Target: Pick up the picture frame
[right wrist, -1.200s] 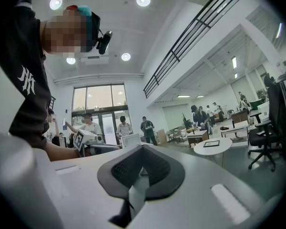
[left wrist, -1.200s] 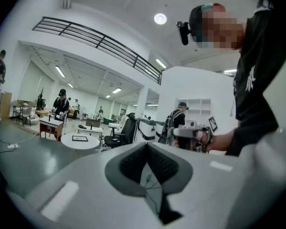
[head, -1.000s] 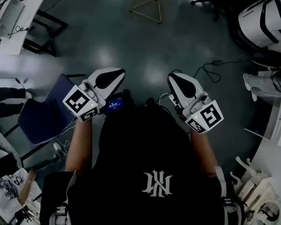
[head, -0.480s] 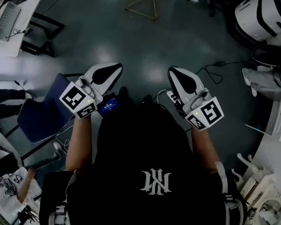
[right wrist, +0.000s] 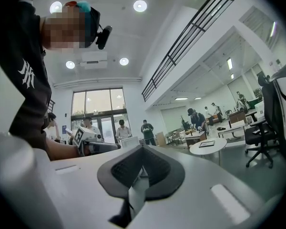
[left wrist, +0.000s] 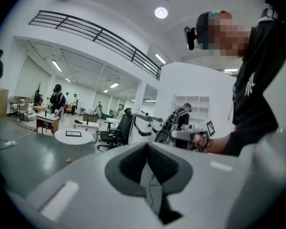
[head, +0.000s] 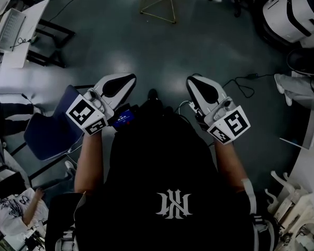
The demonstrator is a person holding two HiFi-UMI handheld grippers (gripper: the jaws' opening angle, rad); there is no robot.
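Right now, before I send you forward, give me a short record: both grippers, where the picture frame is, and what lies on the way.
left gripper: shut, nothing between the jaws
right gripper: shut, nothing between the jaws
picture frame: dark flat rectangle, lying on the round white table across the room
way ahead: bare dark floor; blue chair on the person's left, black cable on the floor to the right
task state: frame not yet picked up

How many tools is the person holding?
2. The left tool is on the left, beside the blue chair; the right tool is on the right. Both are shut and empty. No others seem hidden.
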